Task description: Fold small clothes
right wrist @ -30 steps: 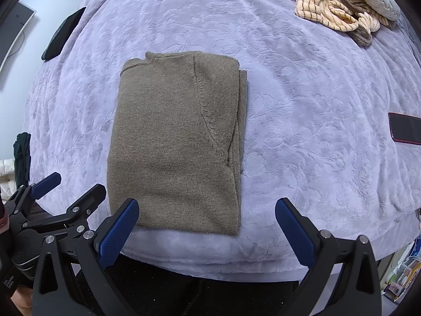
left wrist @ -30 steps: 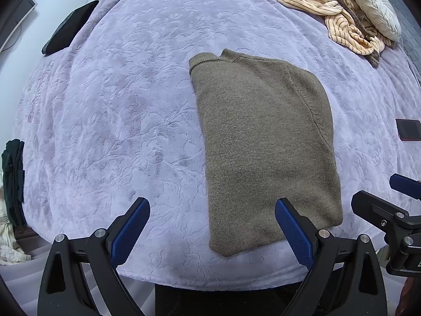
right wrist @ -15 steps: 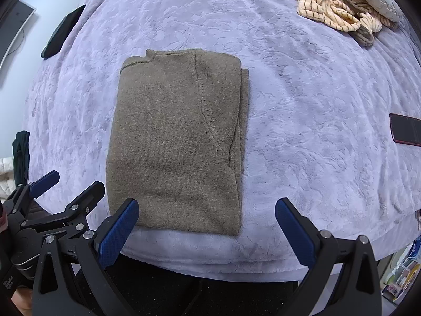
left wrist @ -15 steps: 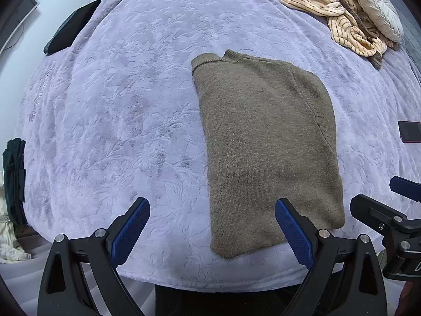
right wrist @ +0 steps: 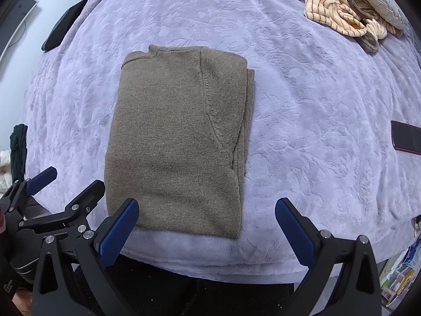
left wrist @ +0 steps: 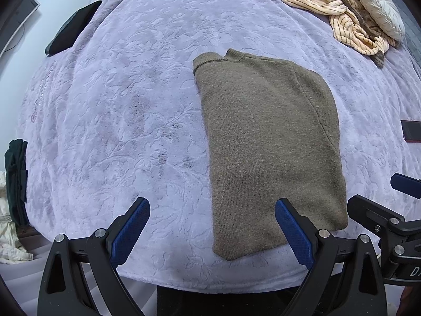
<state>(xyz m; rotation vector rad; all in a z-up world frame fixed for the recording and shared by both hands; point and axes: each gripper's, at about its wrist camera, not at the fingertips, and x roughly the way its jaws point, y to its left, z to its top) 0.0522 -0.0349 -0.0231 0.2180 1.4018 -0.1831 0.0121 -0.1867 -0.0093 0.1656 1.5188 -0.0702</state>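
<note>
Brown knit sweater [left wrist: 265,142] lay folded long, near the front edge of the purple blanket [left wrist: 118,100]. One more fold looked left. The left gripper [left wrist: 211,227] and right gripper [right wrist: 206,225] were both wide apart, holding nothing. Lots of bare blanket lay on both sides

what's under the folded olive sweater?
The folded olive-brown knit sweater lies on the lavender embossed plush blanket; a tucked layer peeks out along its right edge. Anything else beneath is covered.

Left gripper [left wrist: 211,225], right gripper [right wrist: 206,225]: black frames, blue textured pads, silver screws.
</note>
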